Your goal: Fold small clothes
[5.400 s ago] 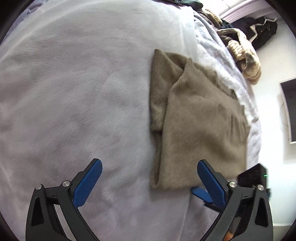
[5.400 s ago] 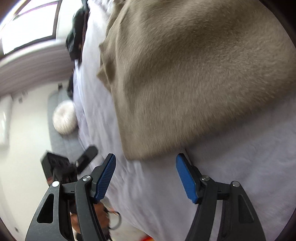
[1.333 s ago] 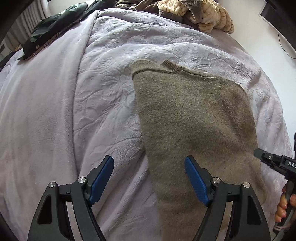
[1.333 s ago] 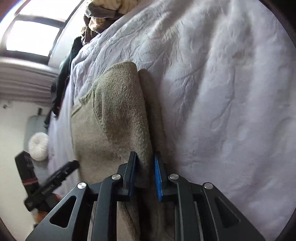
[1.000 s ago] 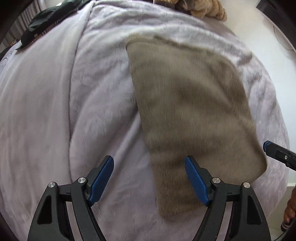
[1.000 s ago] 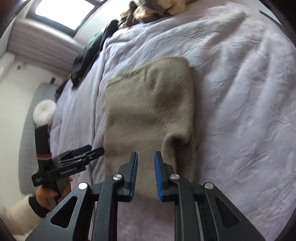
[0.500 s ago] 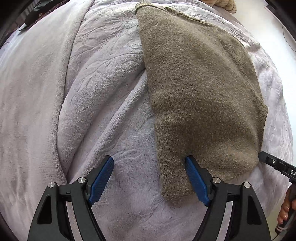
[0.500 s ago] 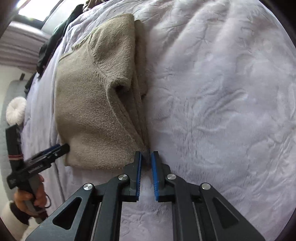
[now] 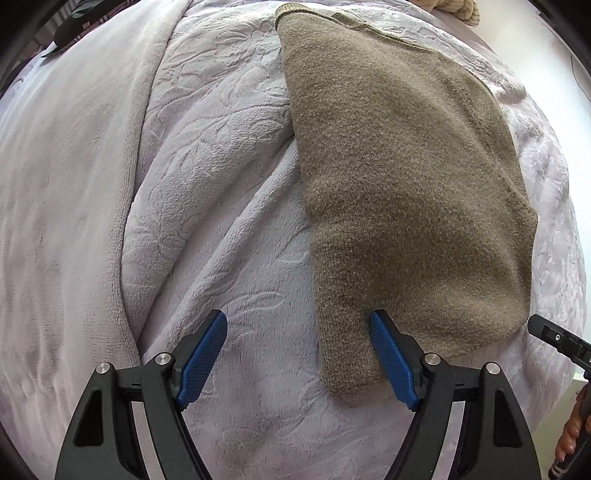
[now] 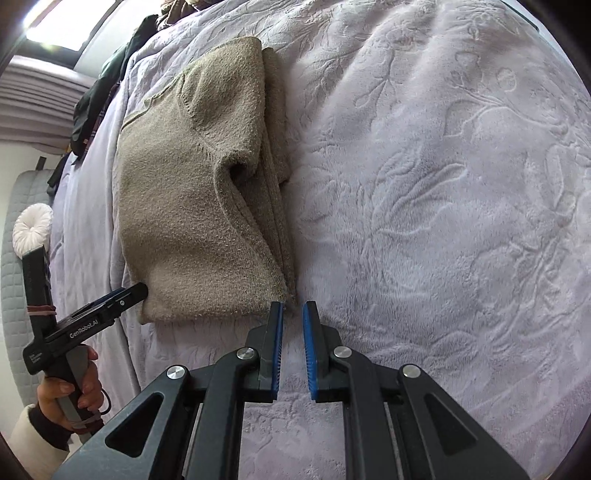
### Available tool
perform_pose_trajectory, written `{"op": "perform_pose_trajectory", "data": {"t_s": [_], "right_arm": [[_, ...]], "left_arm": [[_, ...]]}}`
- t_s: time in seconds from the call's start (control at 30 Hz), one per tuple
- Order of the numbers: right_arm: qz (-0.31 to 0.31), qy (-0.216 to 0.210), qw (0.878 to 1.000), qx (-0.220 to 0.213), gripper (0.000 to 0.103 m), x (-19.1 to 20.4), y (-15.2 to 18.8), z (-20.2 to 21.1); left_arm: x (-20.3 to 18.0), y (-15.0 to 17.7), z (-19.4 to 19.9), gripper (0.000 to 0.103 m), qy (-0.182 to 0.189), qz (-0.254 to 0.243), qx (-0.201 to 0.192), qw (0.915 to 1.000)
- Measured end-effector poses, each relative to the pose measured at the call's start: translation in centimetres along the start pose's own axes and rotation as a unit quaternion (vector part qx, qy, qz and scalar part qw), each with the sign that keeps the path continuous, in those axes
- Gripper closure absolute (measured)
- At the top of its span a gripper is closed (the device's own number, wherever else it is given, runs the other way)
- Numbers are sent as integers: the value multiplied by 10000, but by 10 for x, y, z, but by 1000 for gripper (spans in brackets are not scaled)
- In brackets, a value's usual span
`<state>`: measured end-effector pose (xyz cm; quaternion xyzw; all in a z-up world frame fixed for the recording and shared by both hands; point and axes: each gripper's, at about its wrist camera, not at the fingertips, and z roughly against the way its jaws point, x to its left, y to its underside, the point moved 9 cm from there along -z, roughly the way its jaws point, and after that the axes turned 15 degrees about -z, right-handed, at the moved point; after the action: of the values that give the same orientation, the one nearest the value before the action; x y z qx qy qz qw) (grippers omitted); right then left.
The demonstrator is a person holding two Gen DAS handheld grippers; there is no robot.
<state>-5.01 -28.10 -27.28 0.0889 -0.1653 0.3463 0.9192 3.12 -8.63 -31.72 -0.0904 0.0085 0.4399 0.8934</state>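
An olive-brown knit sweater [image 9: 399, 177] lies folded lengthwise on the lilac embossed blanket [image 9: 207, 184]. My left gripper [image 9: 297, 317] hangs open above its near left corner, the right pad over the knit and the left pad over bare blanket. In the right wrist view the sweater [image 10: 177, 206] shows its stacked fold edges on the right side. My right gripper [image 10: 293, 304] sits at the sweater's near right corner, jaws almost together with a thin slit and no fabric between them. The left gripper [image 10: 110, 306] also appears there, beside the near left corner.
A heap of tan clothes [image 9: 458, 7] and a dark garment [image 10: 103, 96] lie at the far end of the bed. A white round cushion [image 10: 33, 225] rests on a grey sofa to the left. A hand [image 10: 74, 391] holds the left gripper's handle. The blanket [image 10: 443, 184] spreads right.
The right gripper, earlier shut on the sweater's folded edge, let it go, narrowed and came down to the near right corner. The left gripper stayed open and closed in on the near left corner.
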Motion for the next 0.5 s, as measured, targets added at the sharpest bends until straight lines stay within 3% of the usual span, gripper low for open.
{"op": "perform_pose_trajectory", "data": {"t_s": [0.27,0.43,0.47,0.5], "right_arm": [[4,-71,10000,-25,89,8,-4,4],[8,-97,9999,-45,89,12,-8,6],[3,-130,9999,-42,87,13,-9,7],[2,-139,9999,-44,83,13,-9,8]], "left_arm": [[1,-5,7,23,-1,74,71,9999],[11,-12,21,23,-156,203,-229,9994],[12,-14,24,19,-146,255,-304,9991],[15,-17,28,0,-158,308,-381,9987]]}}
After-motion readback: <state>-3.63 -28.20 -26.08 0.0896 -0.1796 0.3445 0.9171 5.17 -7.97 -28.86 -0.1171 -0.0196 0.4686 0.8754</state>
